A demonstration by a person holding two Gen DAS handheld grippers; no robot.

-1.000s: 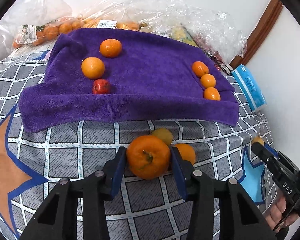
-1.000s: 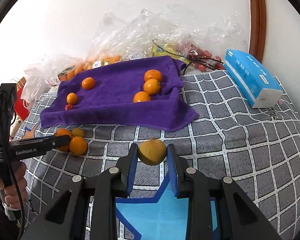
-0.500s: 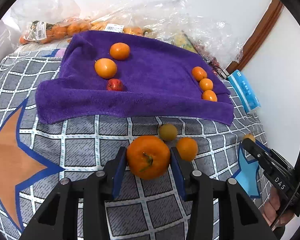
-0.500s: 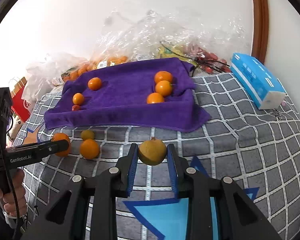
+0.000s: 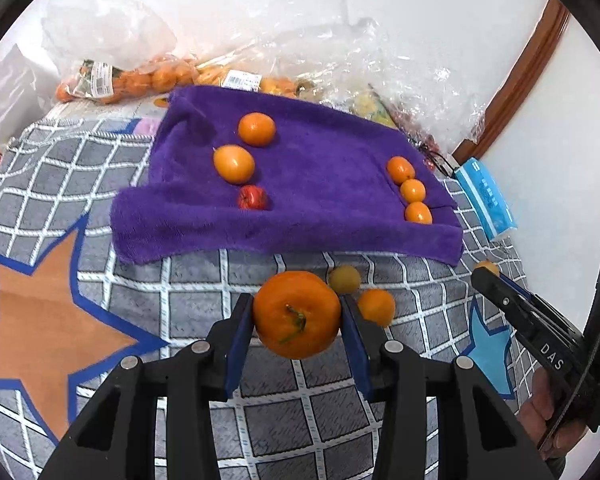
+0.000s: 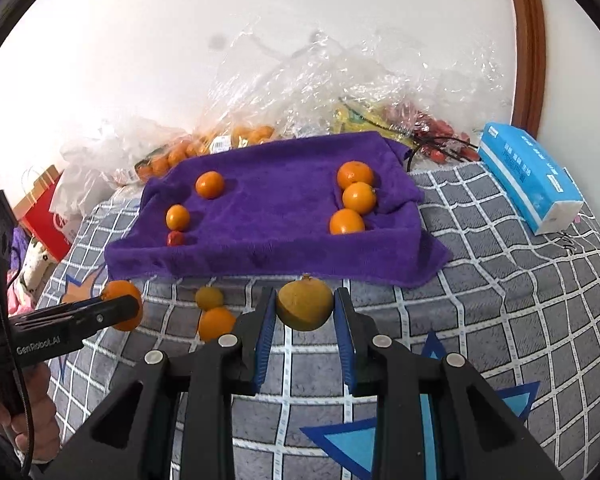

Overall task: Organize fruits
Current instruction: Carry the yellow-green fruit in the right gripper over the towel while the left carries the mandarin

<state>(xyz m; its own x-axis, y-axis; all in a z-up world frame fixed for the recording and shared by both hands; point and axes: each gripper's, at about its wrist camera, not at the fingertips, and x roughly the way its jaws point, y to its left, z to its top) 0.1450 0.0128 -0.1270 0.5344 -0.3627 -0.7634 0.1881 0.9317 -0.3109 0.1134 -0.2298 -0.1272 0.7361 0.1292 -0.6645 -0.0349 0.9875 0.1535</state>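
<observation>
My left gripper (image 5: 297, 320) is shut on a large orange (image 5: 296, 314) and holds it above the checked bedspread, short of the purple towel (image 5: 324, 192). My right gripper (image 6: 305, 314) is shut on a yellowish-brown fruit (image 6: 305, 304) just before the towel's (image 6: 284, 200) near edge. On the towel lie two oranges (image 5: 256, 129) and a small red fruit (image 5: 252, 197) at the left, and three oranges (image 5: 412, 190) in a row at the right. A small greenish fruit (image 5: 345, 279) and a small orange (image 5: 376, 306) lie loose on the bedspread.
Clear plastic bags with packed oranges (image 5: 140, 80) and other fruit lie behind the towel against the wall. A blue tissue pack (image 6: 530, 176) lies at the right. A red paper bag (image 6: 44, 216) stands off the bed's left side.
Both grippers have drawn back and risen a little with their fruits held. The towel looks farther away in the left wrist view. The loose fruits have not moved.
</observation>
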